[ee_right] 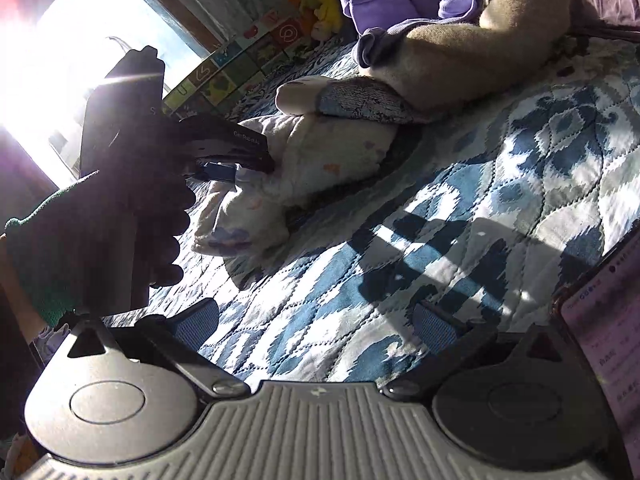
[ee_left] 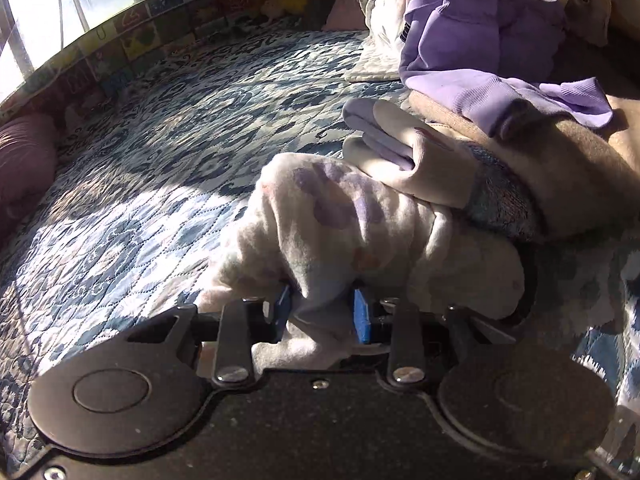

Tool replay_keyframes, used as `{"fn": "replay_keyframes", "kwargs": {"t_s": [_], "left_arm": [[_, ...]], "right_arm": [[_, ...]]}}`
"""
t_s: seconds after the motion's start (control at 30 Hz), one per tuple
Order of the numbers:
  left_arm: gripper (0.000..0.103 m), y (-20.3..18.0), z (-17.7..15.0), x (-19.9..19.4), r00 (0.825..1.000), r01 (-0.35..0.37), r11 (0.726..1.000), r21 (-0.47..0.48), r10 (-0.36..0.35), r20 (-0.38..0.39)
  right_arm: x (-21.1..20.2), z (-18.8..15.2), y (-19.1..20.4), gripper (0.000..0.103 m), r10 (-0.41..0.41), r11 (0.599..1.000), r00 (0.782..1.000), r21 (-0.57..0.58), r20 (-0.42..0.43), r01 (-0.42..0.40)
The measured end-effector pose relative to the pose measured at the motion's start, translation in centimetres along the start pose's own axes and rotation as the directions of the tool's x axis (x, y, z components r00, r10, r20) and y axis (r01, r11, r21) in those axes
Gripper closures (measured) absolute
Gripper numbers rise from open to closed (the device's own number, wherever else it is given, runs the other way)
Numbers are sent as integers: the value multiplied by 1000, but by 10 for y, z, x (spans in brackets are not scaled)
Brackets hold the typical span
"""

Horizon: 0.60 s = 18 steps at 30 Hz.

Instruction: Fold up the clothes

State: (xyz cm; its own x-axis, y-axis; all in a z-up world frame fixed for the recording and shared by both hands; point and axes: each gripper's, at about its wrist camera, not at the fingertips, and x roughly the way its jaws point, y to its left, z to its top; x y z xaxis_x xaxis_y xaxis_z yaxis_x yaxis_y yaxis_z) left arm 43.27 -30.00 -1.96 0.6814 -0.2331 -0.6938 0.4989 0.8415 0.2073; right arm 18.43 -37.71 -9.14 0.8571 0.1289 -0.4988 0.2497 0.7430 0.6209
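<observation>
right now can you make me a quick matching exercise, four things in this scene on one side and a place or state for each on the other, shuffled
Things:
1. left gripper
2. right gripper
3. purple sweatshirt
4. phone

Places or states:
A. lying on top of the beige fleece garment
B. jaws open above the blue patterned quilt, holding nothing
C. lit screen at the right edge of the right wrist view
D. jaws shut on the white printed garment

Pairs: 1-D, 2-B, 3-A, 4-C
</observation>
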Motion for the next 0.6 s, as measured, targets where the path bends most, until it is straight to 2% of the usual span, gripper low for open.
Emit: {"fn": "replay_keyframes", "kwargs": {"t_s": [0.07, 0.17, 0.23, 0.33, 0.4, 0.47, 0.5, 0.6], "left_arm": [[103, 2, 2, -18, 998, 13, 1000, -21, -11, 64], [103, 16, 15, -62, 985, 39, 997, -63, -28, 173], [103, 26, 26, -95, 973, 9, 998, -62, 5, 233], [103, 50, 40, -141, 950, -27, 993, -118, 63, 306], [103, 58, 44, -163, 950, -46, 996, -75, 66, 304], [103, 58, 38, -181, 952, -103, 994, 19, 93, 293], [103, 62, 31, -190, 952, -112, 993, 29, 98, 291], [103, 87, 2, -219, 954, -80, 996, -27, 84, 287]], "right_arm": [[0, 0, -1, 0, -2, 1000, 1000, 0, -3, 2], [-2, -1, 0, 0, -7, 1000, 1000, -5, 1, 7], [-3, -3, 2, 0, -9, 1000, 1000, -11, 2, 9], [-5, -4, 5, 0, -9, 1000, 1000, -19, 4, 9], [-6, -5, 7, 0, 2, 1000, 1000, -23, 2, -2], [-7, -4, 8, 0, 20, 999, 1000, -26, -1, -20], [-7, -5, 7, 0, 35, 999, 999, -17, -6, -35], [-10, -5, 6, 0, 87, 996, 996, 13, -16, -87]]}}
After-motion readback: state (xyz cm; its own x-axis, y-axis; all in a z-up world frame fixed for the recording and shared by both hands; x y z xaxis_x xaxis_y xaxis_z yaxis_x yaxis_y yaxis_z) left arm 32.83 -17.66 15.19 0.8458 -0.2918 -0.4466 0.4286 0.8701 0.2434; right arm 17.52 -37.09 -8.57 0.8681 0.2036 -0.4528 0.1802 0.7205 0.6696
